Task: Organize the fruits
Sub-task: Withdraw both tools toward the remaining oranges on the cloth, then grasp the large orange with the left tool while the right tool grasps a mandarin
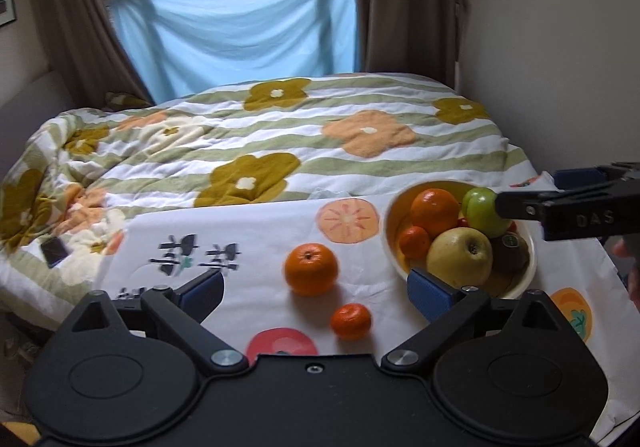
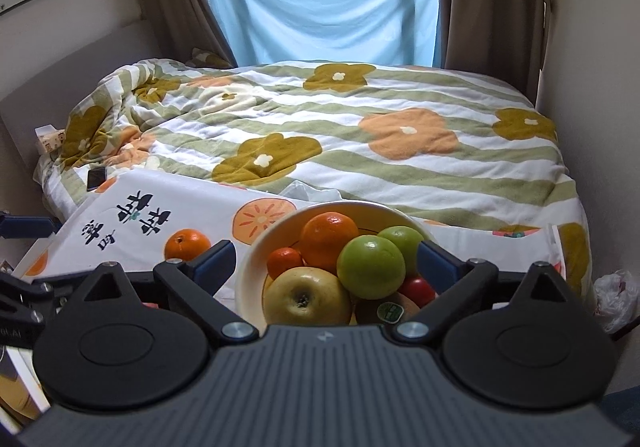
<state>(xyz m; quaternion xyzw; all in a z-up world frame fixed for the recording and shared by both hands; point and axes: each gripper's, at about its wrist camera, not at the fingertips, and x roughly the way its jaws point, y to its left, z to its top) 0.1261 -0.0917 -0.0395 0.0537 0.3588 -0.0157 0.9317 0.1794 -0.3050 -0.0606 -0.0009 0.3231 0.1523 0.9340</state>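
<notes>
**Fruit bowl filling up, two citrus lying outside it**

The cream bowl is sitting at the right of the printed white cloth, which is covering the near end of the bed with its flowered quilt. Inside the bowl, a large orange is lying at the far side with a small mandarin to its left, a yellow apple at the near edge, and two green apples toward the right; a red fruit and a stickered kiwi are peeking out below them.

The right gripper is hovering just above the bowl, its jaws spread wide around the fruit and closing on nothing. The left gripper is also standing open, holding nothing, and is facing a loose orange and a smaller mandarin, both resting on the cloth to the left of the bowl.
</notes>
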